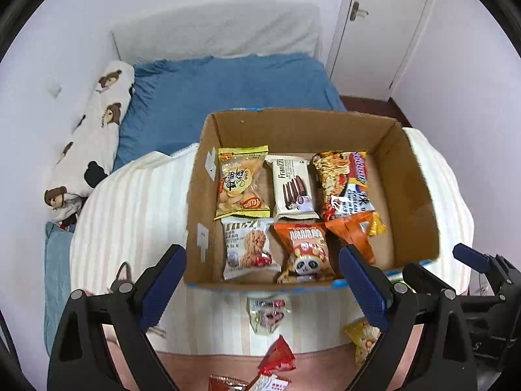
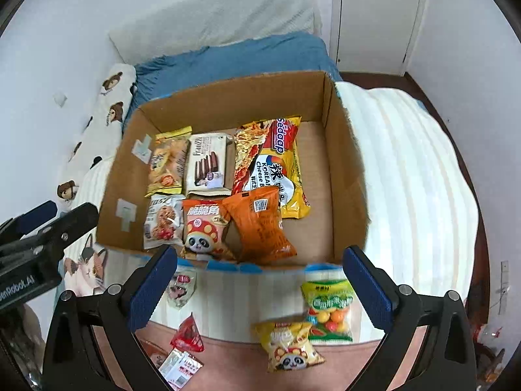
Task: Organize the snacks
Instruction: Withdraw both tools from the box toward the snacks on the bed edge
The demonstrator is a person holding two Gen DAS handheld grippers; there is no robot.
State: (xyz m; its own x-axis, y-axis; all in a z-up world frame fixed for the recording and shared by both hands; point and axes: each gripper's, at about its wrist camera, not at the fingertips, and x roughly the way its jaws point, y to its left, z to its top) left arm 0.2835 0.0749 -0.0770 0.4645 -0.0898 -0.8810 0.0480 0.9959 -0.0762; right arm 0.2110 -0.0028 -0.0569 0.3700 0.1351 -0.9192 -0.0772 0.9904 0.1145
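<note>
Two readable packs: Franzzi wafers (image 1: pixel 293 185), Sedaap noodles (image 2: pixel 276 159).

You face a bed (image 1: pixel 228 81) covered by a blue sheet (image 1: pixel 247 84), pushed against pale lilac-white walls (image 1: pixel 65 32). A white headboard pad (image 1: pixel 215 29) leans on the far wall. Along the left wall lies a long pillow (image 1: pixel 97 123) printed with bears. Nearer you, a striped cream quilt (image 2: pixel 410 176) is spread over the bed, with a pink blanket (image 2: pixel 234 355) at its near edge and a cat-print cushion (image 2: pixel 86 267) to the left. At the far right stands a white door (image 1: pixel 384 26) with a metal handle (image 1: pixel 356 11). Dark wood floor (image 1: pixel 368 102) shows below it. The light is soft and even.
</note>
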